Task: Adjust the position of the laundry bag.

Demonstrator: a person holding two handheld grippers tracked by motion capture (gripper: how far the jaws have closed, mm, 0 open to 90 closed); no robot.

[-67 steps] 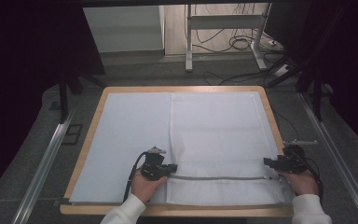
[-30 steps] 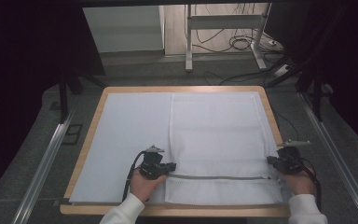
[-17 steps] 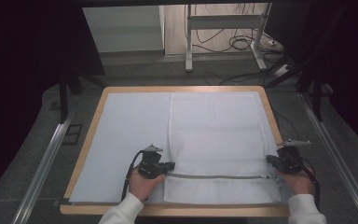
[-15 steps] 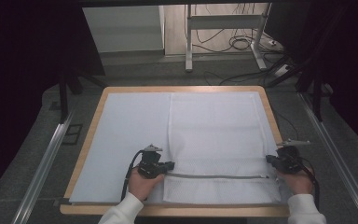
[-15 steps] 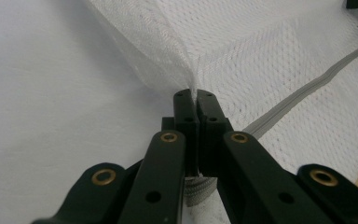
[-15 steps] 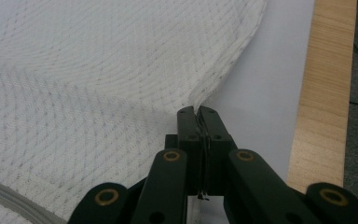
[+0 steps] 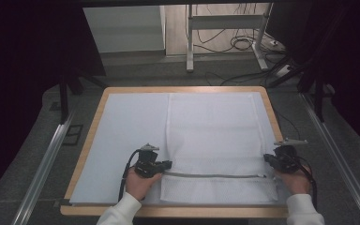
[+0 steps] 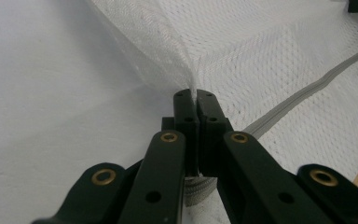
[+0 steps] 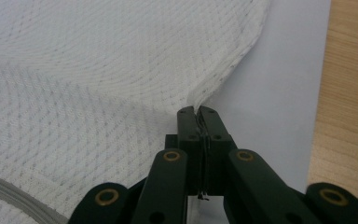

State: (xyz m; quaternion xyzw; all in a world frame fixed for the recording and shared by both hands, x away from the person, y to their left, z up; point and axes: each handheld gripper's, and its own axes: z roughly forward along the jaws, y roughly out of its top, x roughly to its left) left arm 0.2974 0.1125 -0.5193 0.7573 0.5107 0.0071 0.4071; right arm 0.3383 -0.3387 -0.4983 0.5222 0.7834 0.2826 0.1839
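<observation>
A white mesh laundry bag with a grey zipper lies spread on the right half of the white sheet. Its near part is folded over along the zipper line. My left gripper is shut on the bag's left edge by the zipper's end. My right gripper is shut on the bag's right edge, the mesh lifting slightly into the jaws. The zipper runs away to the right in the left gripper view, and a bit of zipper shows at lower left in the right gripper view.
The white sheet covers a wooden-edged board. The board's rim lies just right of my right gripper. Metal rails run along both sides. A table frame and cables stand beyond the far edge.
Both grippers have drawn the bag's near part slightly toward the person, keeping hold of its edges; the zipper line sits a little nearer the front edge than before.
</observation>
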